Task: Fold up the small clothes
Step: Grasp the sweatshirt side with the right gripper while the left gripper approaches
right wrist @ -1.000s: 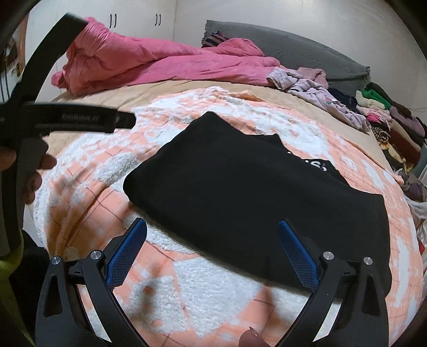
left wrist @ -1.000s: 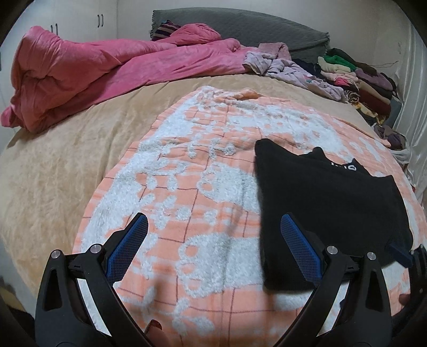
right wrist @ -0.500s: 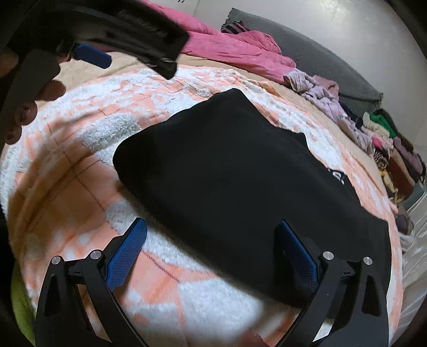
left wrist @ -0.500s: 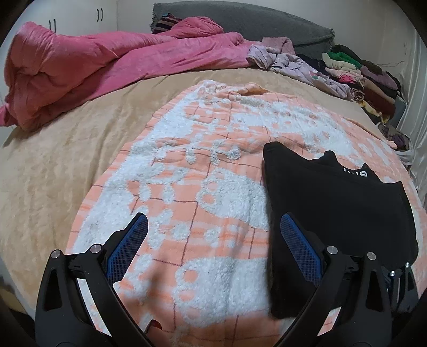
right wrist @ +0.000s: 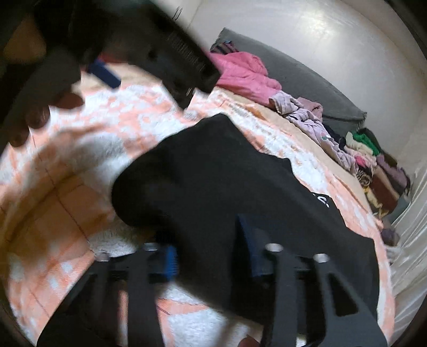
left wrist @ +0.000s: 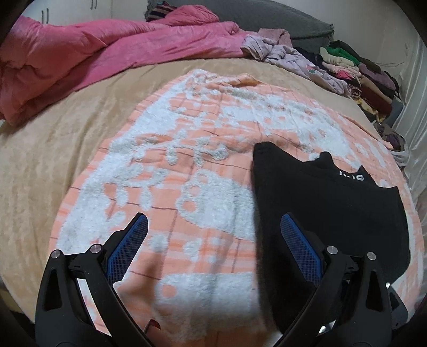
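Observation:
A folded black garment (left wrist: 328, 202) with white lettering lies on an orange and white patterned blanket (left wrist: 192, 165) on the bed. My left gripper (left wrist: 213, 240) is open, its right finger over the garment's near left edge. In the right wrist view the black garment (right wrist: 213, 170) fills the middle; my right gripper (right wrist: 208, 248) has its jaws much narrowed around the garment's near edge, the cloth lying between the blue pads (right wrist: 168, 260). The view is blurred. The left gripper's body (right wrist: 165, 53) shows at the upper left.
A pink duvet (left wrist: 93, 53) lies bunched at the bed's far left. Loose lilac clothes (left wrist: 288, 53) and a stack of folded clothes (left wrist: 357, 72) sit at the far right. A grey headboard cushion (left wrist: 267, 16) runs along the back wall. The tan bedspread (left wrist: 53, 138) surrounds the blanket.
My right gripper has moved in onto the garment's near edge and closed from wide open onto the cloth. The left gripper has shifted slightly and stays open.

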{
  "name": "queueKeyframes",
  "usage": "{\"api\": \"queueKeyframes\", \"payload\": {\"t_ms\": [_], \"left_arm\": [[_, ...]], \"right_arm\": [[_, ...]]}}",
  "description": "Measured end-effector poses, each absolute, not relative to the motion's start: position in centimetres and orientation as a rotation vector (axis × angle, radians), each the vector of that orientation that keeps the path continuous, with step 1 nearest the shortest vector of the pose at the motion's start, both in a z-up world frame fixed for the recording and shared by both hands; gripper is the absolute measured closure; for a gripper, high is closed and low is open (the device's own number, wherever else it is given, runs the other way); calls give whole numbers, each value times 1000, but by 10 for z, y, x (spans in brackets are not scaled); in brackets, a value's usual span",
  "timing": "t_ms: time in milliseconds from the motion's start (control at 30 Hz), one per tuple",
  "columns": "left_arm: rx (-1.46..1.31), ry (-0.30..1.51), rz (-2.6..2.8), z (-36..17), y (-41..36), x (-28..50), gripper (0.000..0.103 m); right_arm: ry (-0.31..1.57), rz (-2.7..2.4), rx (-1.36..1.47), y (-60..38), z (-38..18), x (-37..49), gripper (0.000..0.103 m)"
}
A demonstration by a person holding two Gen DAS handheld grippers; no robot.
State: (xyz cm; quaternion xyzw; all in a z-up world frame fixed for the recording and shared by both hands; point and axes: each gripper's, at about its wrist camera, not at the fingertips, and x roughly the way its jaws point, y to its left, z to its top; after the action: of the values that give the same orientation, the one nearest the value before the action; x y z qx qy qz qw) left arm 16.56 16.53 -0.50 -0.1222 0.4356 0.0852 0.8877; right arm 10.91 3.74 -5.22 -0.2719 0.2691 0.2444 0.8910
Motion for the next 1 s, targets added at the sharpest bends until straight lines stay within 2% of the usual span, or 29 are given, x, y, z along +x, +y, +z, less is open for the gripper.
{"api": "queueKeyframes", "payload": {"t_ms": [167, 500, 533, 567, 667, 767, 1000], "left_arm": [[-362, 947, 73, -6, 157, 174, 10], [-429, 1015, -80, -7, 112, 205, 10], [-442, 1022, -91, -8, 111, 207, 20], [-450, 1029, -102, -8, 107, 209, 39], [-421, 1034, -114, -5, 90, 210, 70], [-381, 1004, -116, 7, 71, 207, 79], [-298, 941, -142, 38, 30, 204, 81]], "right_arm": [[549, 539, -461, 16, -35, 109, 87], [524, 564, -350, -13, -15, 107, 89], [530, 568, -332, -16, -14, 107, 89], [535, 573, -312, -18, -13, 107, 89], [537, 575, -268, -27, -10, 106, 90], [531, 565, -240, -38, -6, 105, 91], [519, 538, -117, -79, 6, 105, 95]]}}
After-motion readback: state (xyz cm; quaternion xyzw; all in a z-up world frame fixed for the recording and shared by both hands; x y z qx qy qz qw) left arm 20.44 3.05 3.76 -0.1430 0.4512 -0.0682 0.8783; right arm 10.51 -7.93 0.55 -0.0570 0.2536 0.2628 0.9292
